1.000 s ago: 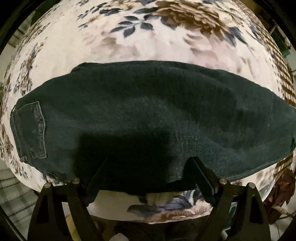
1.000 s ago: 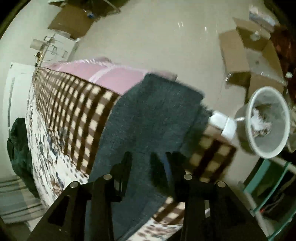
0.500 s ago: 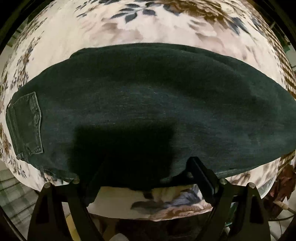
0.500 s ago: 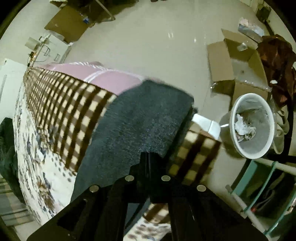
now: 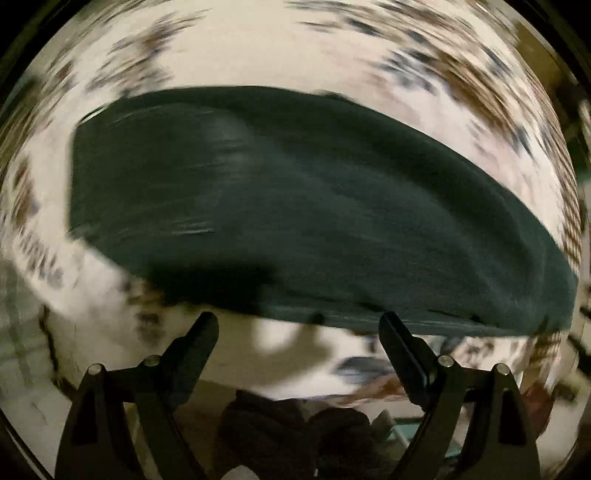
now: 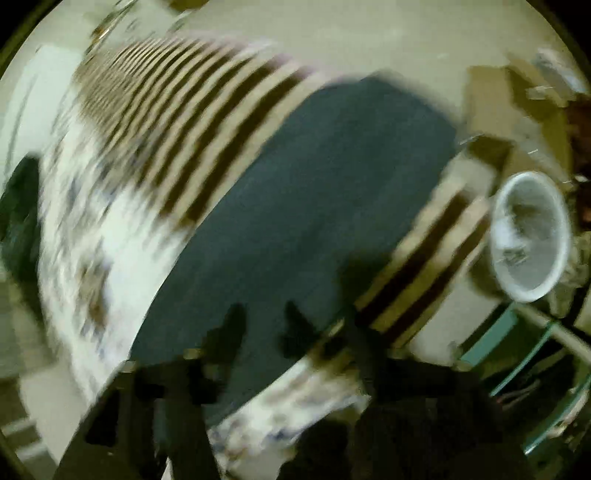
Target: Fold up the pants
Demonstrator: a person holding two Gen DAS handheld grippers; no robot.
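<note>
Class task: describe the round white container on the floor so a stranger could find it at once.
Start at the bed, with its floral sheet and brown checked blanket. Follow the dark pants to the bed's foot end, then drop to the pale floor beside that corner. The waste bin stands there: round, white and open-topped, unlike the flat brown cardboard boxes nearby.

We see a bed under a floral cover [image 5: 258, 44], blurred, with a brown-and-cream checked blanket [image 6: 192, 122] across its far end. Beyond lies a pale glossy floor [image 6: 369, 33]. A white bin [image 6: 530, 236] with crumpled paper stands by the bed's corner, cardboard boxes [image 6: 491, 92] behind it, a teal frame [image 6: 495, 343] nearby. The light is dim.
</note>
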